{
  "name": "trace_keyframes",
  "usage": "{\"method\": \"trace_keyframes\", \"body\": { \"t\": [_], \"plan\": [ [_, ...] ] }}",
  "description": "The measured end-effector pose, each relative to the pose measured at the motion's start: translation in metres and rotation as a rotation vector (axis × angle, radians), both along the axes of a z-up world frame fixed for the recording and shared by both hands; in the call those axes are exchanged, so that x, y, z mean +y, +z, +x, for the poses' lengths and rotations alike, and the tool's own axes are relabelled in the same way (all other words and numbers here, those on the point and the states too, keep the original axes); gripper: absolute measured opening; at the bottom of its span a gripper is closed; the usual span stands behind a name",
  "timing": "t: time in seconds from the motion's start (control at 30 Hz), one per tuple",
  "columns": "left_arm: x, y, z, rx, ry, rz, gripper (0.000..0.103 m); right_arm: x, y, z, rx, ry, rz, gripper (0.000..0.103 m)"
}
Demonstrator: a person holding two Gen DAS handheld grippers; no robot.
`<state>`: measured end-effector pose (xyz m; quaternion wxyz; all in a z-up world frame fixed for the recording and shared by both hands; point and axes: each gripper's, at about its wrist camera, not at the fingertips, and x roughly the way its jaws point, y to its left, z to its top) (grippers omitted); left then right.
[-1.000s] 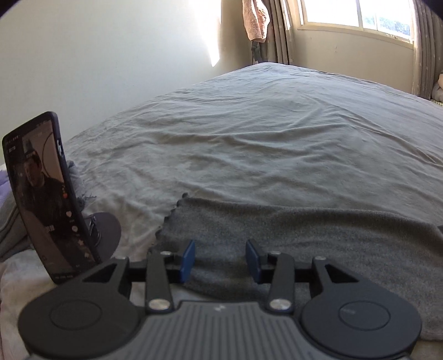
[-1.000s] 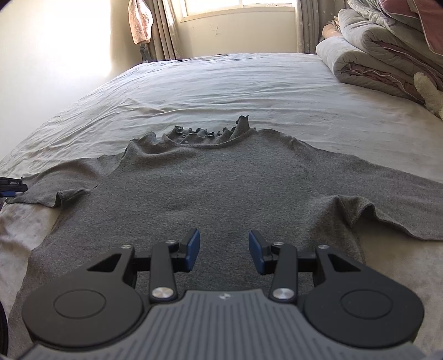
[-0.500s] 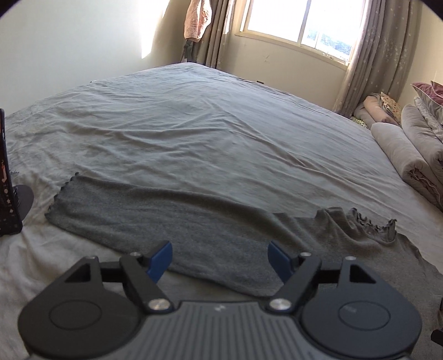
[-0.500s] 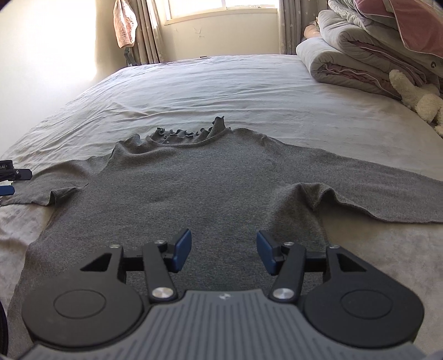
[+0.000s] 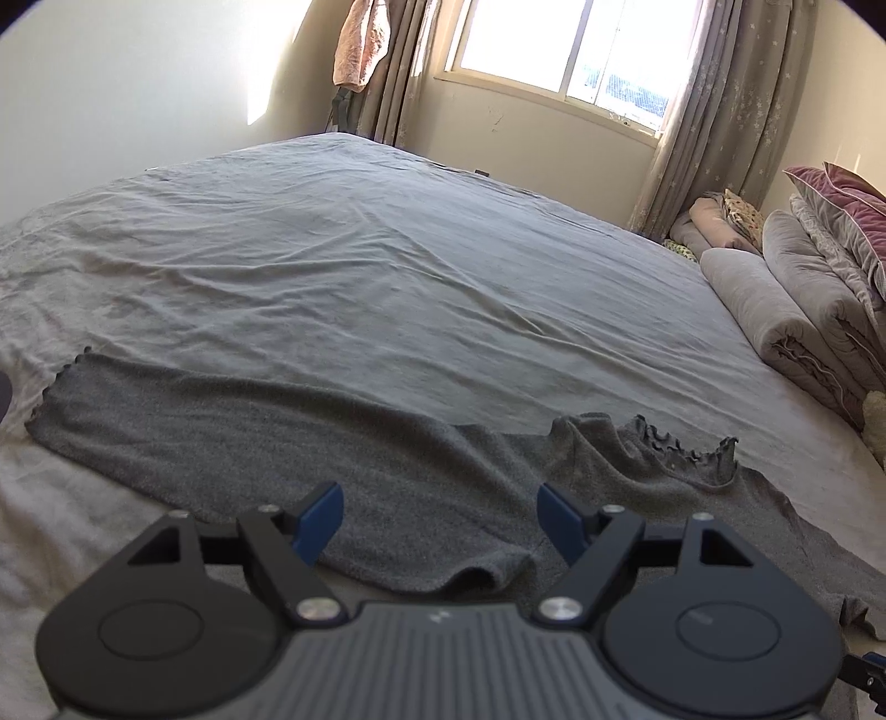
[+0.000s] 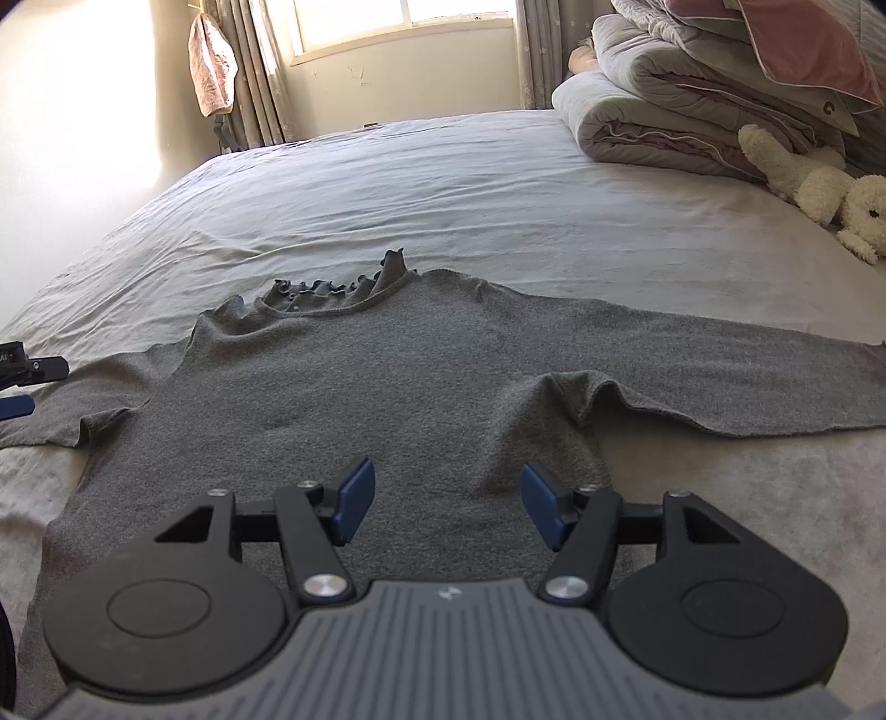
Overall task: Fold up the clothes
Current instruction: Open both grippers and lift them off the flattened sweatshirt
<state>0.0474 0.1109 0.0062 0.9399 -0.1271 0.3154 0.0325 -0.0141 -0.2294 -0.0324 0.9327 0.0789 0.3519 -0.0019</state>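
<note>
Grey knit sweater [image 6: 387, 387] flat on bed [image 6: 498, 183]: soft, light, limp, likely stretchy. Pinch sleeve cuff [image 5: 61, 399] at 9 o'clock. Left gripper [image 5: 440, 520] fingers spread, empty; right gripper [image 6: 443, 501] fingers opening, nothing between.

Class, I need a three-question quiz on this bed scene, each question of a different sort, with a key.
1. True or false: the grey sweater lies spread flat on the bed, both sleeves out.
2. Which claw holds cloth? A left claw B right claw C neither
3. Fill in: the sweater's frilled ____ points toward the window.

Key: 1 true; 2 C; 3 collar.
</note>
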Motion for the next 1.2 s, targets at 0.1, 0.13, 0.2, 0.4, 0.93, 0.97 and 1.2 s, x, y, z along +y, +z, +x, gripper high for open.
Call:
{"method": "trace_keyframes", "body": {
  "t": [0.1,0.13,0.2,0.4,0.93,0.97,1.2],
  "plan": [
    [-0.001,-0.001,0.0,-0.006,0.0,0.001,0.078,-0.008,-0.004,0.002,0.004,-0.023,0.001,0.063],
    [-0.002,-0.001,0.0,-0.005,0.0,-0.001,0.079,-0.01,-0.005,0.003,0.005,-0.03,0.002,0.063],
    [-0.003,-0.001,0.001,-0.005,0.0,-0.004,0.079,-0.015,-0.006,0.004,0.003,-0.041,0.002,0.063],
    [-0.007,-0.004,0.003,-0.008,-0.007,-0.004,0.08,-0.027,-0.009,0.007,0.0,-0.078,0.013,0.064],
    [-0.015,-0.003,0.002,-0.099,-0.016,-0.031,0.082,-0.077,-0.013,0.012,-0.015,-0.208,0.018,0.066],
    [-0.016,-0.004,0.003,-0.102,-0.016,-0.034,0.082,-0.081,-0.013,0.011,-0.014,-0.219,0.017,0.066],
    [-0.019,-0.006,0.005,-0.137,-0.02,-0.073,0.082,-0.106,-0.013,0.007,-0.014,-0.29,0.019,0.067]
  ]
}}
